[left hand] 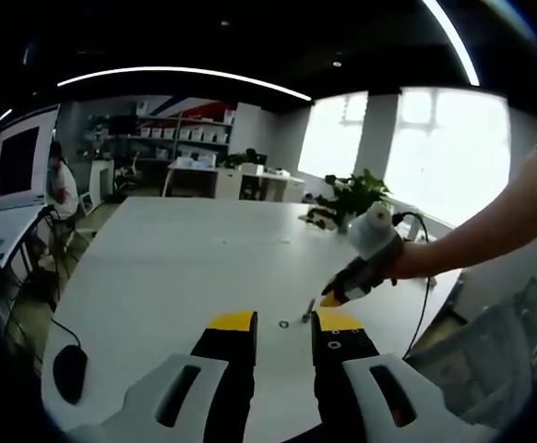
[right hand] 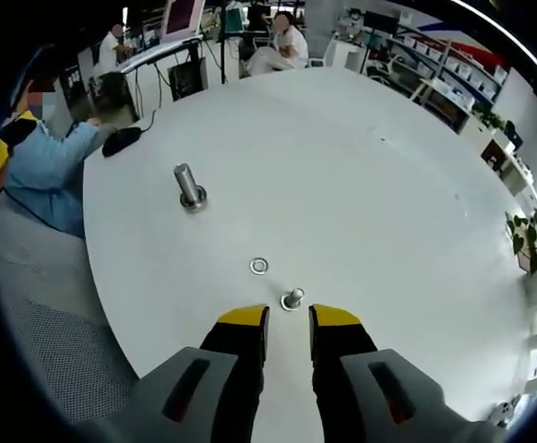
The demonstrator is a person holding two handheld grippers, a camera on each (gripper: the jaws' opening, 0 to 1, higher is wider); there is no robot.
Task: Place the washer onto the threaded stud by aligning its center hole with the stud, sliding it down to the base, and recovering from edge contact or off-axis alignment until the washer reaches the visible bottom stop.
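Note:
A flat silver washer (right hand: pixel 259 267) lies on the white table (right hand: pixel 361 185), a little beyond my right gripper (right hand: pixel 289 317). That gripper is open, and a short upright metal stud (right hand: pixel 292 298) stands just ahead of its yellow tips. A taller stud on a round base (right hand: pixel 190 185) stands farther off to the left. In the left gripper view the washer (left hand: pixel 284 324) lies just beyond the gap of my open left gripper (left hand: pixel 284 321), with the short stud (left hand: pixel 307 310) beside it. The right gripper (left hand: pixel 335 297), held by a hand, hovers close over that stud.
A black mouse (right hand: pixel 121 140) with its cable lies near the table's far left edge, next to a blue sleeve (right hand: pixel 52 171). People sit at desks with monitors (left hand: pixel 17 161) beyond the table. A potted plant (left hand: pixel 350 198) stands by the windows past the far edge.

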